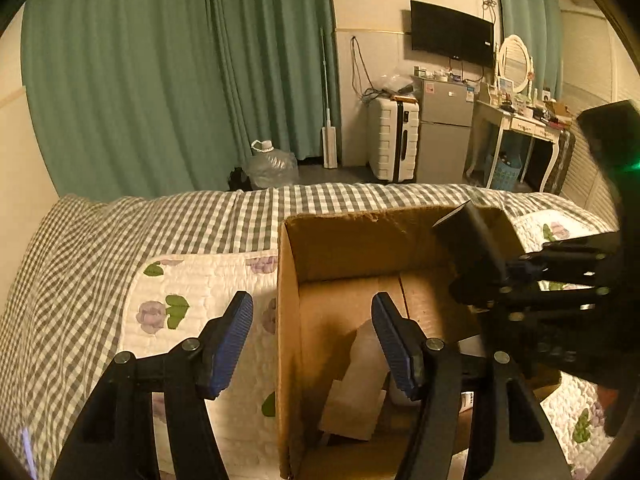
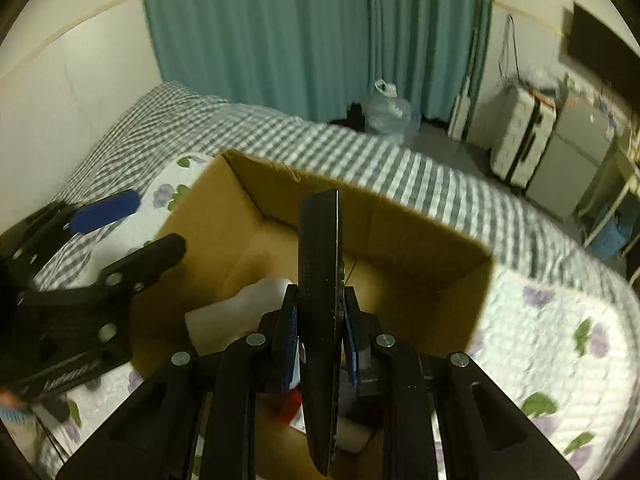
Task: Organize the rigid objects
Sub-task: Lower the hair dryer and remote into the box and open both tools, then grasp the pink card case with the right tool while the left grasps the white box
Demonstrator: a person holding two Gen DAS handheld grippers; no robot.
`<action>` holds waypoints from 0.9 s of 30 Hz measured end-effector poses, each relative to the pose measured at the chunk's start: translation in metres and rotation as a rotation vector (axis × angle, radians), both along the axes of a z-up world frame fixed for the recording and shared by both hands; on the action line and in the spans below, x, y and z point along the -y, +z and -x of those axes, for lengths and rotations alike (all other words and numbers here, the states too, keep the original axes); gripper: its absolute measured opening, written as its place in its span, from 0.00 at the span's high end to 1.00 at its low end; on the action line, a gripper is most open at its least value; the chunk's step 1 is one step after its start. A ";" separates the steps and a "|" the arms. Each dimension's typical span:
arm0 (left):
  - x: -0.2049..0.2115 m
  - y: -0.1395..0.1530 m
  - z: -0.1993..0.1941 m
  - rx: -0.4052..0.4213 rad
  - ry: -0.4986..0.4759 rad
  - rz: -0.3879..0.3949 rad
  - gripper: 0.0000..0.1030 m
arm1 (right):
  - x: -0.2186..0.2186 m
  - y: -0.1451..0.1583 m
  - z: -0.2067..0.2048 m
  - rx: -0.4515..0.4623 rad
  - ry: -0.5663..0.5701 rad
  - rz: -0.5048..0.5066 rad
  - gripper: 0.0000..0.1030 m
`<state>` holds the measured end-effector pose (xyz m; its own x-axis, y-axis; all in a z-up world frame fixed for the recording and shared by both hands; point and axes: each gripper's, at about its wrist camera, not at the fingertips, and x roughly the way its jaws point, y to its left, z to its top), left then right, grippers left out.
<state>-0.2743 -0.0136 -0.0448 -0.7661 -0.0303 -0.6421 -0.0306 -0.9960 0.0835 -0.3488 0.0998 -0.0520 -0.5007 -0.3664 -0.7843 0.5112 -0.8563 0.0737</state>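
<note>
Green curtains [image 1: 160,72] hang at the back of a bedroom, and a bed with a checked cover [image 1: 80,248] and a flowery quilt [image 1: 188,292] fills the lower half of both views. On the quilt sits an open cardboard box [image 2: 400,248], in the middle of each frame. The right gripper [image 2: 320,340] comes up from the bottom of its view with its blue pads [image 2: 289,344] pressed tight on a thin, flat black thing [image 2: 320,264]. It looks like a remote, but the edge-on view makes that hard to tell. The black thing stands on its edge, up over the open box and not yet inside. In the left wrist view the left gripper [image 1: 316,344] is at the bottom middle. Its fingers [image 1: 230,340] are spread and hold nothing, and the box's left wall is between them. A white block [image 1: 356,384] already lies on the box floor, and something small and red and white [image 2: 292,410] shows near it at the bottom of the right wrist view. So I think part of the tidying is done. The black thing is left to lower in and let go. I cannot see whether more things wait outside the box.
</note>
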 end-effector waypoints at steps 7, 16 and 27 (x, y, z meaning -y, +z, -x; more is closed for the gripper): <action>-0.003 -0.011 -0.002 0.030 -0.010 0.009 0.37 | -0.013 0.001 0.003 -0.028 -0.102 0.011 0.48; 0.001 0.036 -0.055 -0.040 0.017 0.017 0.37 | -0.058 0.073 -0.080 -0.196 -0.234 -0.042 0.25; 0.006 0.083 -0.147 -0.118 0.062 -0.004 0.31 | -0.072 0.111 -0.192 -0.285 -0.265 -0.071 0.11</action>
